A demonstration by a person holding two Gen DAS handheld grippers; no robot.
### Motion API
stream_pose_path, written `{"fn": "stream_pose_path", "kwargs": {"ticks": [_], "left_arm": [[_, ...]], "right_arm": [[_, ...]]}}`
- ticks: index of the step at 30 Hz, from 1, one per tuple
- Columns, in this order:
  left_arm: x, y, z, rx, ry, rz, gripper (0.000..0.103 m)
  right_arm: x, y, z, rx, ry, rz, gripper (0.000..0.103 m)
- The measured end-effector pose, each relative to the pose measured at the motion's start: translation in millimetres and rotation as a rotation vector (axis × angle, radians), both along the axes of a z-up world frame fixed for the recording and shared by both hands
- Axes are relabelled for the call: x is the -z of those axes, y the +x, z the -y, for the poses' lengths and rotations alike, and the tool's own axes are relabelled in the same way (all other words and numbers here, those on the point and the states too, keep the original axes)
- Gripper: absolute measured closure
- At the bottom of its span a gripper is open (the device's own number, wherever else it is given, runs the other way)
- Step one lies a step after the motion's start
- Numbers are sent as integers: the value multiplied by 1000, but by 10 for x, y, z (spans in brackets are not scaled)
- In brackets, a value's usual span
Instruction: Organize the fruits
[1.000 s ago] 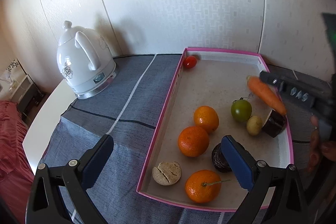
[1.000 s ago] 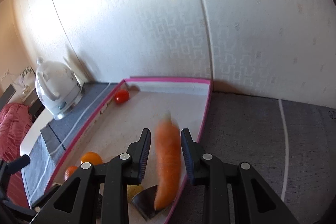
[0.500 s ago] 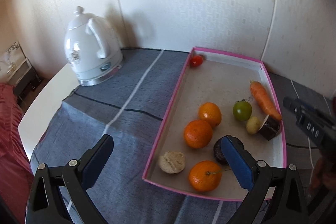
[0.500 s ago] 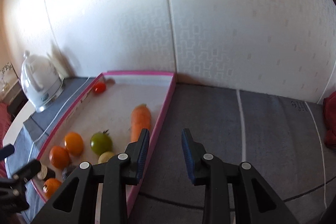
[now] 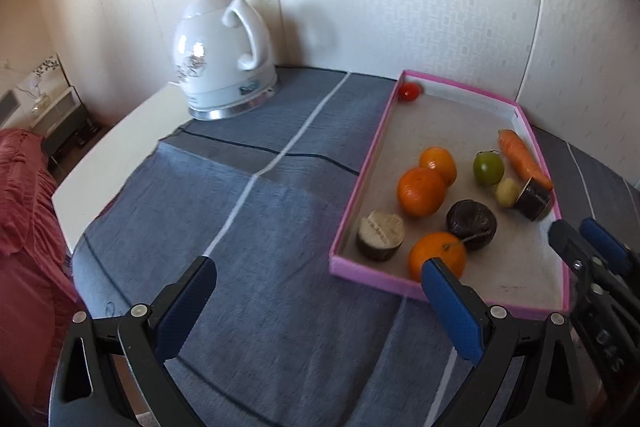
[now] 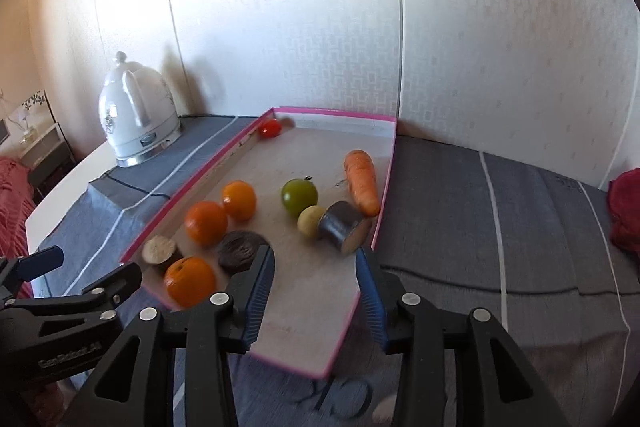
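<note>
Right tongs [image 6: 316, 291] empty and hovering over the near end of the shallow pink-rimmed cardboard tray [image 6: 384, 195], blue pads opening with nothing between them. Left tongs [image 5: 316, 303] spread wide, also empty, poised above the grey-blue striped cloth [image 5: 260, 219] on the desk, just outside the tray's near left corner.

Everything to be sorted already inside the tray. Long orange carrot [image 6: 362, 181] along the right wall, long axis running near-to-far, thick end far, tip pointing back toward the right tongs. Touching or nearly touching that tip: a short dark cylinder with a pale cut face [image 6: 346, 229], then a small yellowish round fruit [image 6: 311, 221] and a green tomato [image 6: 299, 195]. This cluster ahead of the right tongs and slightly right of centre, so probably the right hand's to take.

Three round oranges, nearest one [image 5: 438, 255], toward the tray's left side with a dark wrinkled ball [image 5: 472, 225] and a second cut cylinder [image 5: 380, 235]; nearest orange just beyond the left tongs' right pad, so closer to the left hand. Small red tomato [image 5: 410, 91] alone in the far left corner, well apart from both. White ceramic kettle [image 5: 224, 55] standing off to the left, clear of the work.
</note>
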State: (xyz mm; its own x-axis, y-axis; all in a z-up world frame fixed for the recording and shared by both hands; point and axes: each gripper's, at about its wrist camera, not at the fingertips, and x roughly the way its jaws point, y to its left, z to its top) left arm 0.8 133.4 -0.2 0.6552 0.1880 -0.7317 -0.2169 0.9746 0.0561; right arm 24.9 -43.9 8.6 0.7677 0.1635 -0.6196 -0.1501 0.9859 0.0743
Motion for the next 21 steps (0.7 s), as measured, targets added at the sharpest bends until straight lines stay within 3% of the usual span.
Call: {"fn": "stream_pose_path", "kwargs": {"ticks": [3,5,10,21], "left_arm": [[-14,-86,9,2,23,37,0],[-25,-100,12,18,31,48,0],[-47,-105,-12,21,33,65,0],[-57,-106,18,37,27,70,0]], "right_arm": [[0,-161,-12,24,24,14,58],[32,-227,-21,41,34,13,50],[33,-246,-78,24,-6,30,50],[72,-200,-3,40,15,9,50]]}}
